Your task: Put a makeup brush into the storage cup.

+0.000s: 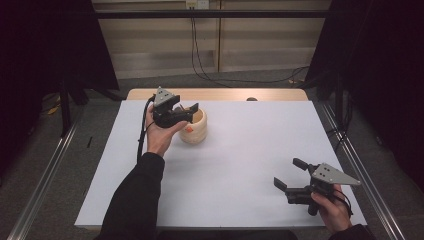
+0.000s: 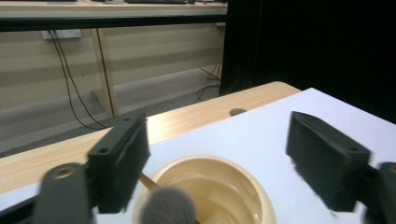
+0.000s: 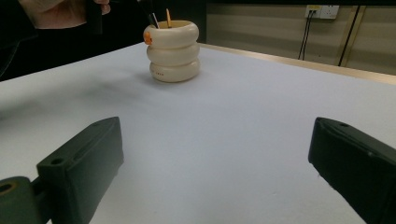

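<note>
The left gripper (image 1: 189,111) is hovering over the mouth of one cream ribbed cup (image 1: 194,128), its two jaws spread wide and gripping nothing; in the left gripper view the cup's rim (image 2: 205,161) is sitting below and between those jaws, with one grey brush head (image 2: 167,206) and its thin wooden handle poking up inside. The right gripper (image 1: 292,176) is resting low near the table's near right corner, well apart from the cup, its two jaws likewise released and empty. One white table (image 1: 240,165) is carrying that single cup toward its far left, where the right gripper view is showing it (image 3: 172,50) as three stacked rings
</note>
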`<state>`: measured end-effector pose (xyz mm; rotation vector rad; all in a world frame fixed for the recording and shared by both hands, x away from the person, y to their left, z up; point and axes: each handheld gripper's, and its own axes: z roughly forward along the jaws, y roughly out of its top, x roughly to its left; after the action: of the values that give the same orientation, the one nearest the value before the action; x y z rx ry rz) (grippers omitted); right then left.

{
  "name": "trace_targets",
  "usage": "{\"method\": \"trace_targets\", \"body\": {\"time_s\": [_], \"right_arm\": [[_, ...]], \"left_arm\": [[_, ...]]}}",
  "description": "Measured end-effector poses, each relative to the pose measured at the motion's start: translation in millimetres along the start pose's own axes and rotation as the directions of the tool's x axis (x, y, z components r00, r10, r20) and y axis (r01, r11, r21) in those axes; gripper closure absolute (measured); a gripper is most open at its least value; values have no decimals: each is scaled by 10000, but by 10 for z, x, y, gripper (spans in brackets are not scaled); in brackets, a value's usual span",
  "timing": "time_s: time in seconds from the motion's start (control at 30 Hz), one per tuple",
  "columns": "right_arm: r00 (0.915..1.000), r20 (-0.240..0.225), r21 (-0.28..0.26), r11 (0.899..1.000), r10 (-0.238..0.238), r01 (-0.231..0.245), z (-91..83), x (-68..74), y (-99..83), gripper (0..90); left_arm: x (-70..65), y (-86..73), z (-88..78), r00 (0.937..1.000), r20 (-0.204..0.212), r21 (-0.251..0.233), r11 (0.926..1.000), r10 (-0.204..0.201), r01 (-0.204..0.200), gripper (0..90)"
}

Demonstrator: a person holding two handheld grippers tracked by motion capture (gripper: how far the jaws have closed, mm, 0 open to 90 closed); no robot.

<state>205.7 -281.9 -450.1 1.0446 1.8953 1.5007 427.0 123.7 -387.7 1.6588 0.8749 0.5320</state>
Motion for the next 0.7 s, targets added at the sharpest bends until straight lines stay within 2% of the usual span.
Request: {"method": "trace_targets", "body": {"time_s": [0.13,0.2,0.27,0.4,0.53,0.6,0.7], "right_arm": [[10000,57,-65,10000,40,-40,5,-18,0,12],[10000,65,5,10000,73,-73,7,-26,-5,5],[9999,91,-6,10000,58,-58,10,-38,-12,0],[9999,130,-24,10000,89,-89,-1,-49,-9,0],[10000,72,24,10000,69,-69,7,-46,-12,0],[9999,86,38,10000,62,-62,2,-44,-11,0],[9999,110,64,10000,20,-21,-5,-46,-12,0]], "left_arm": [[6,-9,-16,10000,94,-46,10000,-13,14,41],[6,-11,-24,9998,78,-25,9998,183,-183,16],[11,-9,-25,10000,-46,-32,10000,67,-67,16],[23,-11,-33,10000,-8,-70,10000,8,-8,12],[3,-20,-55,9999,127,-39,10000,75,-75,11],[-6,-32,-69,9992,391,-35,10000,17,-15,11],[-45,-46,-117,9997,242,-179,9998,92,-88,9]]}}
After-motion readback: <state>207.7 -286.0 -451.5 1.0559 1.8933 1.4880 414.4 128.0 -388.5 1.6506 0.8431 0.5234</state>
